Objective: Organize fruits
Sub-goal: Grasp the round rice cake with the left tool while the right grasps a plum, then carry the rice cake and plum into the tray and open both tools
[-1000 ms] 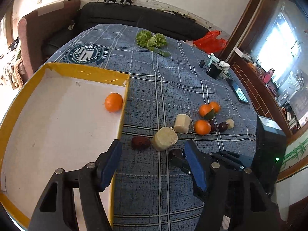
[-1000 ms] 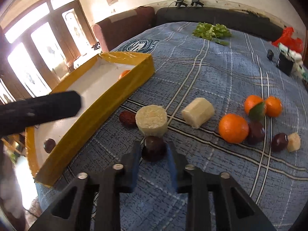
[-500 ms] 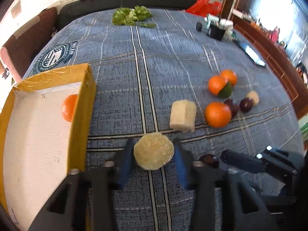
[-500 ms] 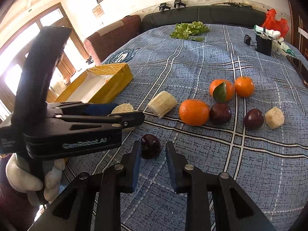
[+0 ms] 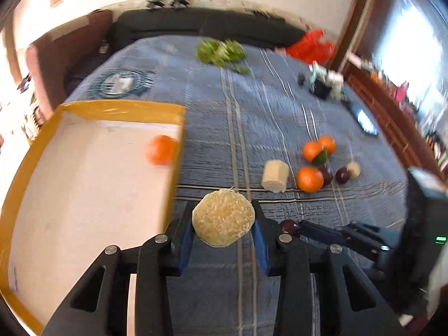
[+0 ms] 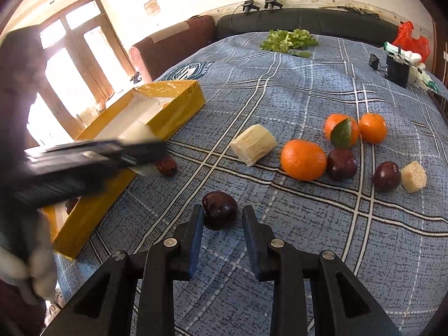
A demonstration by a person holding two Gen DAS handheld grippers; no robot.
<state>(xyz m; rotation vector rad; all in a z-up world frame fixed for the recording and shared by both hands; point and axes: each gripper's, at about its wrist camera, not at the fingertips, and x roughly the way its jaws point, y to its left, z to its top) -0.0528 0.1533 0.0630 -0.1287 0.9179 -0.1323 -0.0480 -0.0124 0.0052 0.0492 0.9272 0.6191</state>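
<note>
My left gripper (image 5: 224, 224) is shut on a round pale sugarcane chunk (image 5: 223, 217) and holds it above the blue cloth beside the yellow box (image 5: 117, 107). An orange (image 5: 160, 149) lies inside the box. My right gripper (image 6: 221, 218) is open, its fingers on either side of a dark plum (image 6: 219, 209) that rests on the cloth. The left gripper shows blurred in the right wrist view (image 6: 92, 156). Other oranges (image 6: 303, 159), plums (image 6: 341, 164) and sugarcane pieces (image 6: 253, 143) lie to the right.
A small red date (image 6: 167, 165) lies beside the yellow box (image 6: 168, 103). Green lettuce (image 6: 288, 39), a red bag (image 6: 411, 39) and a black holder (image 6: 396, 70) sit at the far side. A phone (image 5: 364, 117) lies far right.
My left gripper closed on the round sugarcane chunk and lifted it, swinging left toward the box. My right gripper opened a little around the plum, which sits on the cloth.
</note>
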